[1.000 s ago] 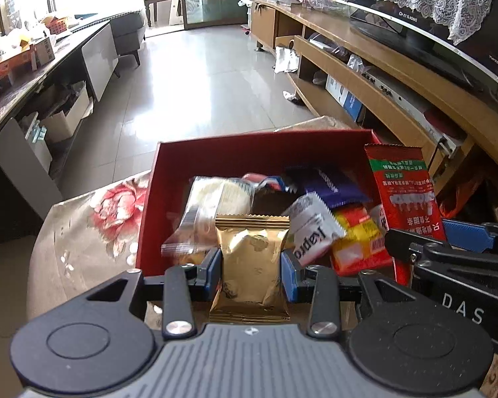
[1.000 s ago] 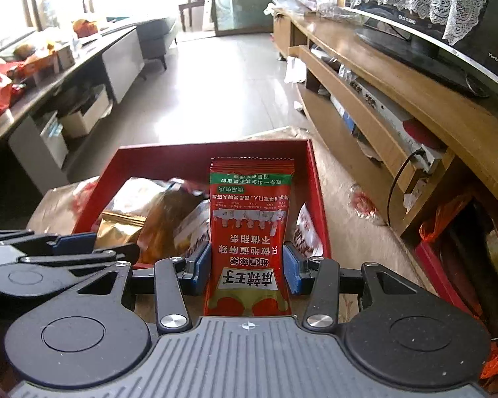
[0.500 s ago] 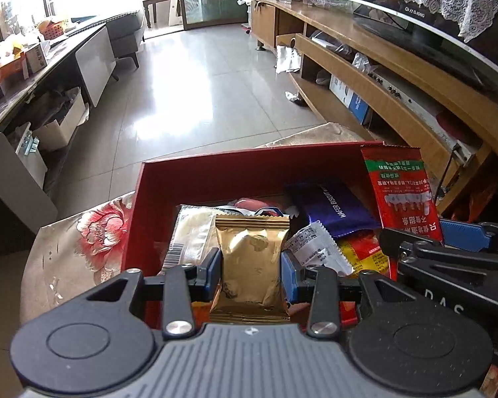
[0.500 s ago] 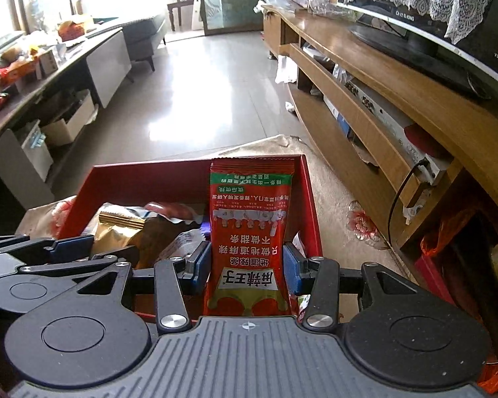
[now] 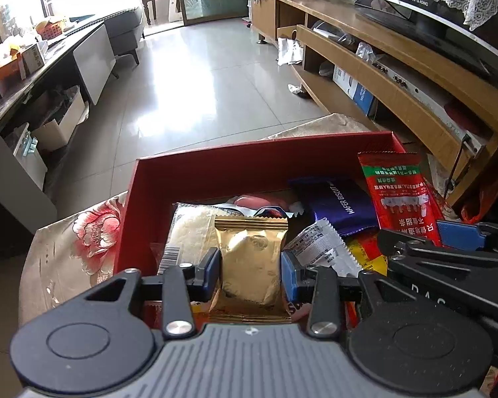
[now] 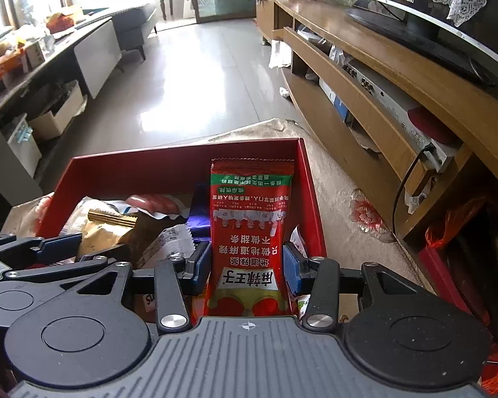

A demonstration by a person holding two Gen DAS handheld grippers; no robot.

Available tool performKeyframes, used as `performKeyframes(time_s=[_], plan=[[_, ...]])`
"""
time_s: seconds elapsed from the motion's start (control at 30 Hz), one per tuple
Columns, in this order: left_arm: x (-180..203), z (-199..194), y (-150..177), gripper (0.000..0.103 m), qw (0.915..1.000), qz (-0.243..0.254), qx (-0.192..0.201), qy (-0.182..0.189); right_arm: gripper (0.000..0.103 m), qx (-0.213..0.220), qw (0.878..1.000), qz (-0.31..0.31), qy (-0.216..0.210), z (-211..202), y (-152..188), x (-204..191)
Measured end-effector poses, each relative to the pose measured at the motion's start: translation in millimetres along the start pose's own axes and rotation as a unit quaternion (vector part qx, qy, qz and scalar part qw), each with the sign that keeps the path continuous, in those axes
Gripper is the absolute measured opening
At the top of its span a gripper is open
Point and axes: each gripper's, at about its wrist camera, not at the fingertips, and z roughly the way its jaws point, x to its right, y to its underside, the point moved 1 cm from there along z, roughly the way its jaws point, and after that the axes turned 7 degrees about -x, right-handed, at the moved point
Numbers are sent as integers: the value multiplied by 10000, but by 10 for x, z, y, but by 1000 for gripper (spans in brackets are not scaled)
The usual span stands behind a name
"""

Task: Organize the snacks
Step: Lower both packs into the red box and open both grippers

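A red box [image 5: 215, 169] [image 6: 149, 169] holds several loose snack packets. My left gripper [image 5: 251, 273] is shut on a gold foil packet [image 5: 249, 262], which hangs over the box's left half. My right gripper [image 6: 247, 272] is shut on a tall red snack packet [image 6: 249, 229] over the box's right side; the same red snack packet [image 5: 400, 195] shows at the right of the left wrist view. Under them lie a purple wafer biscuit pack [image 5: 340, 205], a white crimped wrapper [image 5: 318, 248] and a pale clear-wrapped pack [image 5: 189, 235].
The box stands on a floral cloth [image 5: 83, 232] [image 6: 348, 205]. A long wooden TV cabinet [image 5: 398, 79] [image 6: 398, 93] runs along the right, a dark cluttered counter [image 5: 33, 76] along the left. Tiled floor [image 5: 189, 76] lies beyond. An orange bag [image 6: 455, 222] sits low right.
Both grippers, each with its packet, have shifted forward and a little down over the box; the box's far wall now sits lower in both views. Neither grip has changed.
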Motion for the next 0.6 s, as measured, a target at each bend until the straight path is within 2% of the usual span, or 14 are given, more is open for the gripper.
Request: performKeyframes(time_s=[0.17, 0.27, 0.43, 0.6], plan=[[18, 13, -8, 40, 10000, 44, 8, -43, 55, -25, 10000, -9, 42, 44, 3, 14], [-20, 4, -26, 42, 10000, -46, -20, 37, 53, -24, 10000, -2, 33, 53, -3, 15], [-94, -28, -36, 45, 9994, -239, -54, 236, 54, 68, 9999, 94, -95, 12, -15, 47], [-102, -66, -16, 47, 9993, -272, -38, 245, 54, 147, 9998, 91, -106, -23, -12, 48]])
